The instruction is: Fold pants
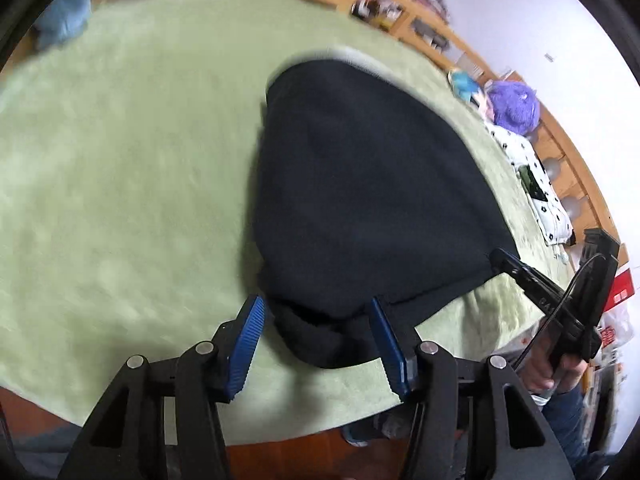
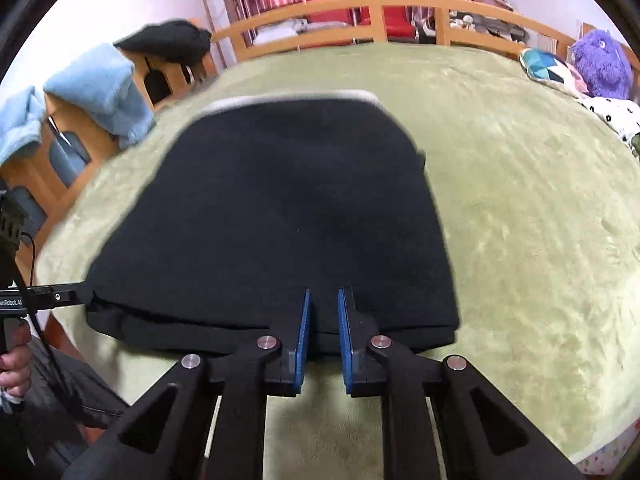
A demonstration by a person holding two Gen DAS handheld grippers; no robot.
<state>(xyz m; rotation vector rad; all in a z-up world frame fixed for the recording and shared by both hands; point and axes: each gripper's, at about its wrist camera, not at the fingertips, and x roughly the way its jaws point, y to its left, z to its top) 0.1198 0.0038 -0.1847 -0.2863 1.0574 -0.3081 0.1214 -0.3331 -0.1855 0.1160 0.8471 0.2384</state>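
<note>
The black pants lie folded in a thick stack on the green blanket, with a pale strip showing at the far edge. My left gripper is wide open, its blue pads on either side of the stack's near corner. My right gripper has its blue pads a narrow gap apart around the near edge of the pants; whether they pinch the cloth is unclear. In the left wrist view the right gripper touches the stack's right corner. In the right wrist view the left gripper reaches the stack's left corner.
A wooden bed frame runs along the far side. A purple plush toy, a patterned cushion and a spotted cloth sit at the right edge. Blue towels hang on wooden furniture at left.
</note>
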